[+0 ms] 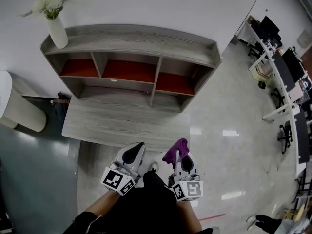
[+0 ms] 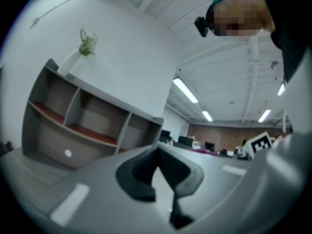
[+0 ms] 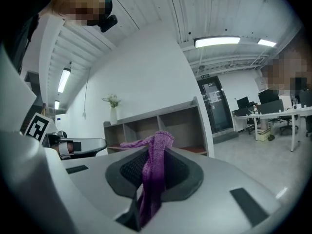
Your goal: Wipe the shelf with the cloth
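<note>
White vase point(image 1: 57, 31) atop shelf point(image 1: 141, 38), office desks point(image 1: 282, 68) rightward

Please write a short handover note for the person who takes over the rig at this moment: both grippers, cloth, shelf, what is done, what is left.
Left gripper: shut, empty.
Right gripper: shut on the purple cloth, which sticks out above the jaws.
Shelf: ahead, apart from both grippers; a white vase stands on its top, at the left end.
Done: cloth in grip.
Left: bring the cloth to the shelf and wipe; the cloth does not touch it yet.
</note>
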Demonstrator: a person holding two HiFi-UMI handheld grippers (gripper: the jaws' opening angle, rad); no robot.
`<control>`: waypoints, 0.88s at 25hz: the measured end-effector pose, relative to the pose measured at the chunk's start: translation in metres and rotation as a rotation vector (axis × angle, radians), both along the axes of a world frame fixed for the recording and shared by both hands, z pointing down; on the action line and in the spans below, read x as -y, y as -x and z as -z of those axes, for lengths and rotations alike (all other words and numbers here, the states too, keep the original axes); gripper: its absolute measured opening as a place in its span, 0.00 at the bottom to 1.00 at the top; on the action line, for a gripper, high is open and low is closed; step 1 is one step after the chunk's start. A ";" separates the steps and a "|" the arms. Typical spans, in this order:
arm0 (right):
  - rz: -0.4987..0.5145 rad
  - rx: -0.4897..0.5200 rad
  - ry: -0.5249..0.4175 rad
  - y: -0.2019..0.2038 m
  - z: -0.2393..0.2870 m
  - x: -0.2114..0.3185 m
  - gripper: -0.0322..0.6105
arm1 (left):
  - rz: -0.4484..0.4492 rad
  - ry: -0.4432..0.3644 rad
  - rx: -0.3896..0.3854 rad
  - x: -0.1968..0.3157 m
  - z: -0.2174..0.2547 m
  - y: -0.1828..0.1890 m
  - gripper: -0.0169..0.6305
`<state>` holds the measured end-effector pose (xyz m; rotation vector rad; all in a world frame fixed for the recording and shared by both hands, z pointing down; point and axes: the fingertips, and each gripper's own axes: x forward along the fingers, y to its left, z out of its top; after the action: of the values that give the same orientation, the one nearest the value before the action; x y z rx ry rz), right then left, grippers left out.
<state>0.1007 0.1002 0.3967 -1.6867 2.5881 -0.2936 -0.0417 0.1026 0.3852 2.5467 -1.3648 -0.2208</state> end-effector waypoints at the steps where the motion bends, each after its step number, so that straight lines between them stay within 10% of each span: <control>1: 0.008 -0.003 -0.002 -0.005 0.000 0.012 0.13 | 0.009 -0.002 0.002 0.010 0.000 -0.005 0.03; 22: 0.029 0.000 0.023 -0.061 -0.013 0.155 0.13 | 0.061 0.001 0.032 0.139 -0.001 -0.057 0.03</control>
<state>0.1616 -0.0544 0.4101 -1.6569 2.6210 -0.3254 0.0153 -0.0361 0.3864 2.5205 -1.4557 -0.1908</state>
